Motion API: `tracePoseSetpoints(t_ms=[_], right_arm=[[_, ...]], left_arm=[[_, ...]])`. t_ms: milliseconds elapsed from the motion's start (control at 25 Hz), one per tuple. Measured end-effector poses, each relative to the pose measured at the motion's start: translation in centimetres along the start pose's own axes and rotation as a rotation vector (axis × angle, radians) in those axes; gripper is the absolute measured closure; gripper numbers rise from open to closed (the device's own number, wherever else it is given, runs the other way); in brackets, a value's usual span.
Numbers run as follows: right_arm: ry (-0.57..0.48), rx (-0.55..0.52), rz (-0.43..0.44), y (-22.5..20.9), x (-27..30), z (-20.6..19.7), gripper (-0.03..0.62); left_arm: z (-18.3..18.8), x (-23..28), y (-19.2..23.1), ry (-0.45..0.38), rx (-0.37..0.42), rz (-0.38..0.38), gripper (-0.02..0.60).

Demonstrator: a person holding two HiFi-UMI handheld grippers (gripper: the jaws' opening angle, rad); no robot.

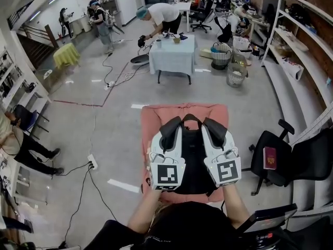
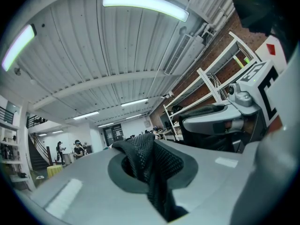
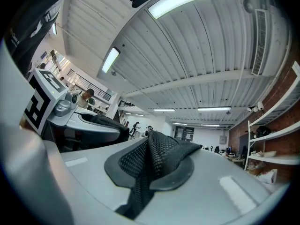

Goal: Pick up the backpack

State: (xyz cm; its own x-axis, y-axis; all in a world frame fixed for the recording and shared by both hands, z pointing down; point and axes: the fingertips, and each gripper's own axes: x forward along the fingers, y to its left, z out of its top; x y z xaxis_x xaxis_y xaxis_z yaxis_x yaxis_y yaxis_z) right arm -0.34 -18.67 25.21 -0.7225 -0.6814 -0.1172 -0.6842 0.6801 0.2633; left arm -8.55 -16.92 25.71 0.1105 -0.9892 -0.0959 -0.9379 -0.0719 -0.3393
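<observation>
Head view: L gripper (image 1: 171, 130) & R gripper (image 1: 214, 129) jaws each clamped on a padded black mesh strap (image 2: 149, 165) of backpack (image 1: 193, 165).

L tool (image 1: 173, 132) & R tool (image 1: 212, 130) side by side, both clamped on straps (image 2: 143, 156).

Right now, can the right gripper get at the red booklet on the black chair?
Probably not: the right gripper is shut on the backpack's mesh strap, and the red booklet lies off to its side.
</observation>
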Motion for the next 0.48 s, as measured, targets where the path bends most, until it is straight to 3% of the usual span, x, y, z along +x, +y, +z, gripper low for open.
tracePoseSetpoints(t_ms=[480], right_arm=[[0.045,0.004,-0.002,0.08,-0.22,-0.63,0.554]], left_arm=[[-0.37,-0.17,-0.36,0.016,-0.021,-0.023,0.548]])
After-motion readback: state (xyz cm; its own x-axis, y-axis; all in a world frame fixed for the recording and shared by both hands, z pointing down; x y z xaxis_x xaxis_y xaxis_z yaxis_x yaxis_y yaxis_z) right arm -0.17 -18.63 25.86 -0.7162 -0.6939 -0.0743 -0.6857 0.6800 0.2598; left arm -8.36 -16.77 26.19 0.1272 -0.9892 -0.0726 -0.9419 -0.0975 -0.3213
